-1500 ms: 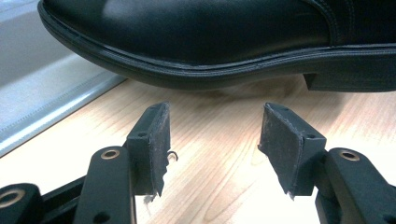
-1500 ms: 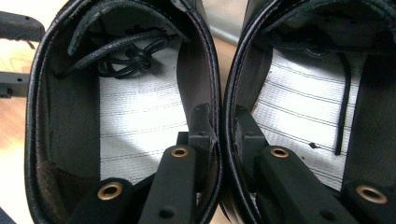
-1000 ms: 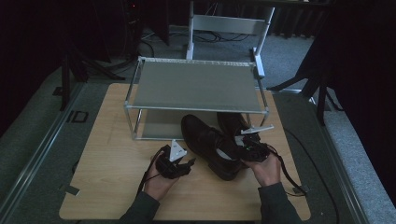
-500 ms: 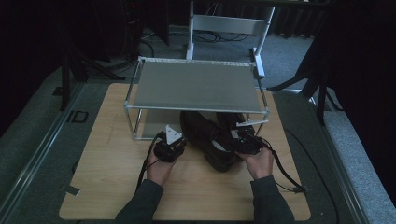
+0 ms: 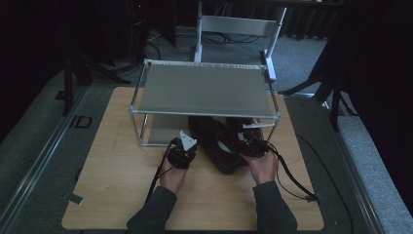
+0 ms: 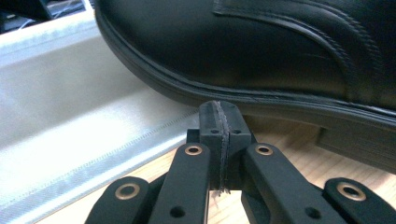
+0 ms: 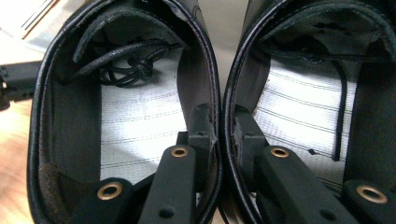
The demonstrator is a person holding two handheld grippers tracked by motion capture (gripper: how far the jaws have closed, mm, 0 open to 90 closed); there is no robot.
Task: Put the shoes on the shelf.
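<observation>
Vs the earlier frames: both hands sit further up the table, closer to the rack (image 5: 204,90), and the pair of black shoes (image 5: 221,141) is pushed partway under its top shelf, toes in shadow; before, the shoes sat clear in front of it. Left gripper (image 5: 182,148) was away from the shoes near the table middle, now it's just beside the left shoe's sole edge, near the rack's lower shelf (image 6: 70,116). Its jaws have just been closing; in the left gripper view the pads meet flush, nothing between them, clenched empty, tips right at the shoe's welt (image 6: 261,100).

Right gripper (image 5: 251,144) pinches the two inner collar walls of the shoes together: in the right gripper view one jaw is inside the left shoe (image 7: 121,112), one inside the right shoe (image 7: 308,107), leather squeezed between. Same grip as earlier.

Surface: light wooden tabletop (image 5: 122,180), shoe heels resting on it. Rack is a metal-frame two-tier with grey shelves. Cable (image 5: 292,175) trails from the right gripper across the wood.

Room: dim, grey carpet floor (image 5: 44,141), white chair frame (image 5: 238,24) behind the rack, dark stand legs on both sides.
</observation>
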